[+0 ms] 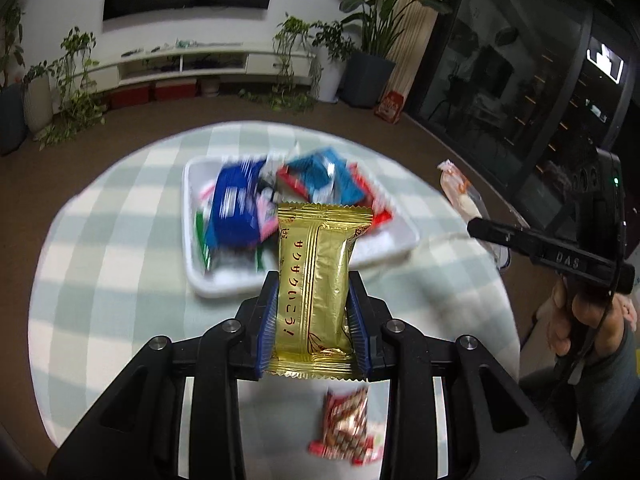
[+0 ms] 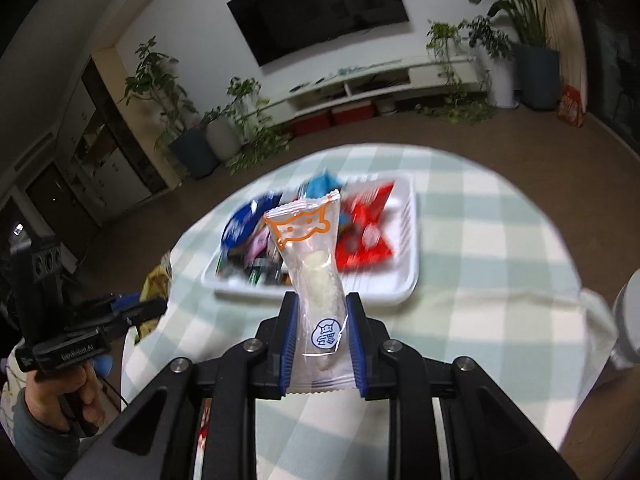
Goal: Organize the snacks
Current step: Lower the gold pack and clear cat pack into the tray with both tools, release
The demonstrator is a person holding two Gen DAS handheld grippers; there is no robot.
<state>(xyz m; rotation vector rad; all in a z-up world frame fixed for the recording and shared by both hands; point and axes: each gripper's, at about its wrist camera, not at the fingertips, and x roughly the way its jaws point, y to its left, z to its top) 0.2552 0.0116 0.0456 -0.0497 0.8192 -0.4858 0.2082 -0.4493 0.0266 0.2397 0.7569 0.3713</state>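
Note:
My left gripper (image 1: 314, 280) is shut on a gold snack packet (image 1: 316, 280) with red Japanese writing, held above the table in front of the white tray (image 1: 400, 240). My right gripper (image 2: 322, 300) is shut on a clear packet with an orange cat outline (image 2: 316, 276) and a white snack inside, held just before the tray (image 2: 404, 276). The tray holds several blue, red and pink snack packs. The right gripper also shows at the right of the left wrist view (image 1: 476, 226). The left gripper shows at the left of the right wrist view (image 2: 158, 306).
A red-and-gold snack pack (image 1: 346, 428) lies on the green-checked round table (image 1: 100, 240) under my left gripper. A white object (image 2: 628, 320) stands at the table's right edge. Plants, a TV cabinet and brown floor lie beyond the table.

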